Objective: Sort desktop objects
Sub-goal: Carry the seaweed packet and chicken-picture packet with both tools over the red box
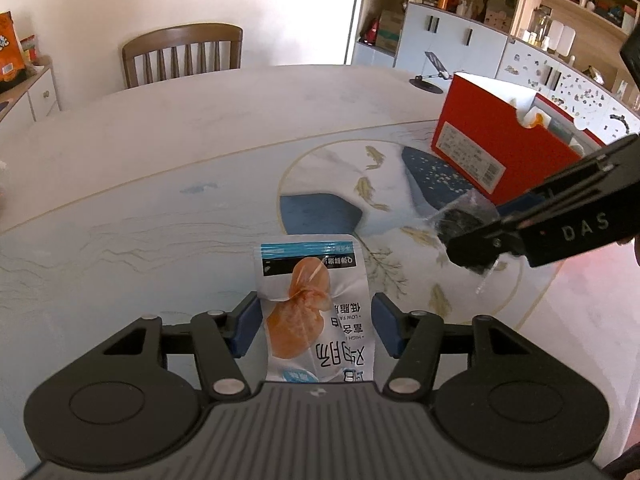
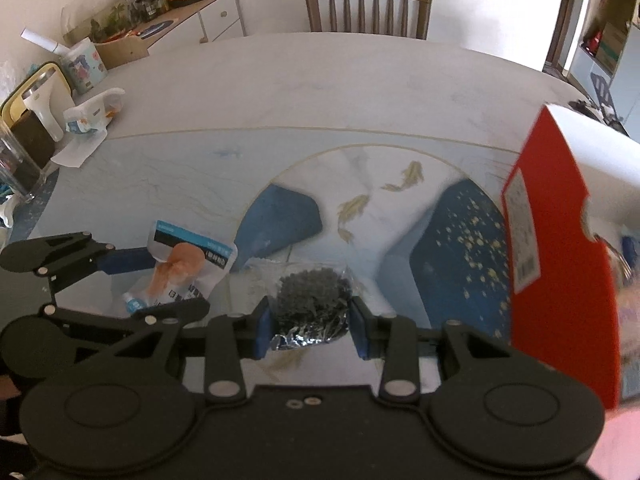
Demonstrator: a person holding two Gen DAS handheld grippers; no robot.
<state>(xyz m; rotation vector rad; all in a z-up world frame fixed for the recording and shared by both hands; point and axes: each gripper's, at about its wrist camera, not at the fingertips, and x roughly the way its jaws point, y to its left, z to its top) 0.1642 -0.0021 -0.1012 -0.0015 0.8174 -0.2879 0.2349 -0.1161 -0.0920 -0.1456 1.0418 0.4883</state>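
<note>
My left gripper (image 1: pixel 314 326) has its blue pads on either side of a white snack pouch (image 1: pixel 316 312) printed with an orange chicken piece, and holds it over the table; the pouch also shows in the right wrist view (image 2: pixel 188 268). My right gripper (image 2: pixel 310 314) is shut on a clear bag of dark dried bits (image 2: pixel 312 300), also seen in the left wrist view (image 1: pixel 460 222). A red open-top box (image 1: pixel 500 148) with items inside stands to the right, close beside the right gripper (image 2: pixel 560 256).
The table (image 1: pixel 160 160) carries a fish-pattern mat. A wooden chair (image 1: pixel 182 54) stands behind it. A phone stand (image 1: pixel 430 76) sits at the far right. Cups, tissues and containers (image 2: pixel 60 112) crowd the left edge. Cabinets and shelves stand behind.
</note>
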